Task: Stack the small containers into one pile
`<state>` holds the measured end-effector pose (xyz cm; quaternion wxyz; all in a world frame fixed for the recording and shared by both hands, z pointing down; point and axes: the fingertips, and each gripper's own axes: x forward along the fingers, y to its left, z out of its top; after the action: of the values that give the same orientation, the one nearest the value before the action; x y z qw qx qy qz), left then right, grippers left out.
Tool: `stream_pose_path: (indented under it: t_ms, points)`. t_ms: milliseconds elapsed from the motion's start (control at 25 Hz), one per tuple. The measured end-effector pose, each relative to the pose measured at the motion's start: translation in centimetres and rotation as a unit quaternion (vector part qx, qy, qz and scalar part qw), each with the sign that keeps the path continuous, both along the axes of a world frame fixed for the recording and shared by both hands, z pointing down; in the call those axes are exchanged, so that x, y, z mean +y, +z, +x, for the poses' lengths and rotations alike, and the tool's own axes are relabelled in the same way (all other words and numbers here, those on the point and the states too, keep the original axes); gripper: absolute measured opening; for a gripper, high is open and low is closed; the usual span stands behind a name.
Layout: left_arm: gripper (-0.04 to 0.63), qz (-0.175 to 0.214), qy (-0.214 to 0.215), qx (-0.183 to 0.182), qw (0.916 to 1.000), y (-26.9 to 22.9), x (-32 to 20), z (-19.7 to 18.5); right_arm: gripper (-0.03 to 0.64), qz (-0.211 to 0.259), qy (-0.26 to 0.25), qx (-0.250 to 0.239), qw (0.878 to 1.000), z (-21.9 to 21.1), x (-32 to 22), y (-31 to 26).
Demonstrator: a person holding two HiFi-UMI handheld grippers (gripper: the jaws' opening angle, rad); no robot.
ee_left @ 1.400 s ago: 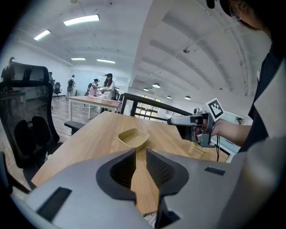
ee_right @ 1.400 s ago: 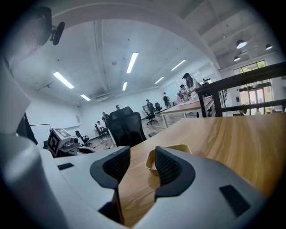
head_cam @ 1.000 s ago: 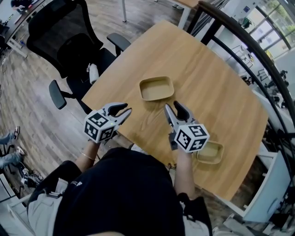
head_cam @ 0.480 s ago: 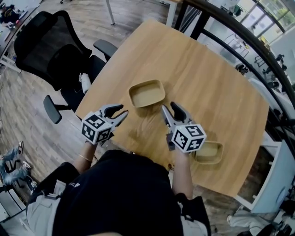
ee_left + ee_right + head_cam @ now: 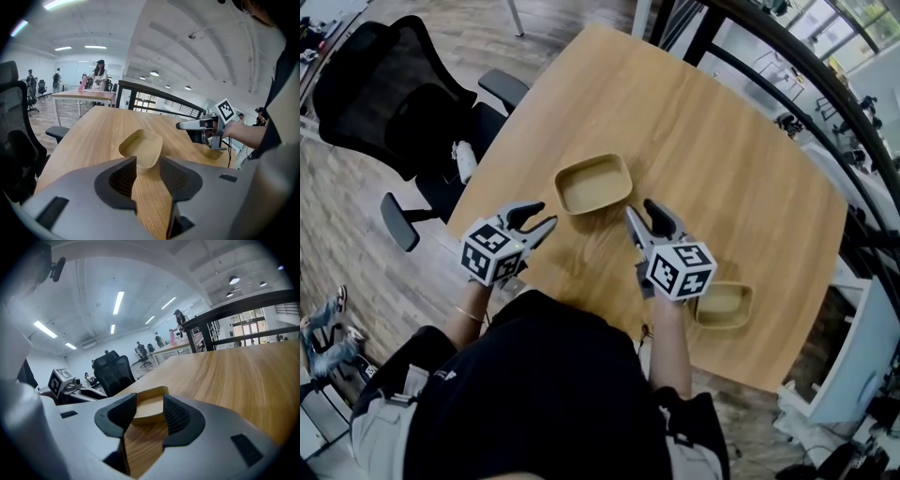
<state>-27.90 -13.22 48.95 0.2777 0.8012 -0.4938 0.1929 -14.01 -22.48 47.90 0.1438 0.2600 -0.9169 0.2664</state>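
Small containers are set well apart on the counter (image 5: pixel 741 159). The left gripper (image 5: pixel 546 215) is held empty; its fingers have just been opening, with nothing between them. The first container (image 5: pixel 593 184) is placed just in from the near edge, ahead of both grippers. The right gripper (image 5: pixel 638 207) is spread and empty too. The second container (image 5: pixel 724 305) is found by the near edge, toward the right corner. One rim should be pinched squarely and lifted level for nesting.
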Motion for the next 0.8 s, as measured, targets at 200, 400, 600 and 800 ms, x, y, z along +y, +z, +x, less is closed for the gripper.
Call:
stream_pose_path:
  t_ms: [200, 400, 600, 800]
  points:
    - [0.149, -0.011, 0.007, -0.002, 0.9999, 1.0, -0.8, -1.1, 0.164, -0.009, 0.010, 0.010, 1.000, -0.6, -0.7, 0.8]
    - [0.156, -0.030, 0.025, -0.006, 0.9992, 1.3, -2.6, -2.1, 0.164, -0.026, 0.025, 0.019, 0.999, -1.2, -1.8, 1.5]
    - [0.158, -0.046, 0.046, -0.017, 0.9977, 2.7, -4.1, -3.2, 0.164, -0.031, 0.040, 0.033, 0.998, -1.8, -2.5, 2.6]
    - [0.160, -0.052, 0.061, -0.010, 0.9967, 3.5, -5.3, -3.4, 0.164, -0.039, 0.049, 0.058, 0.996, -1.9, -3.2, 4.1]
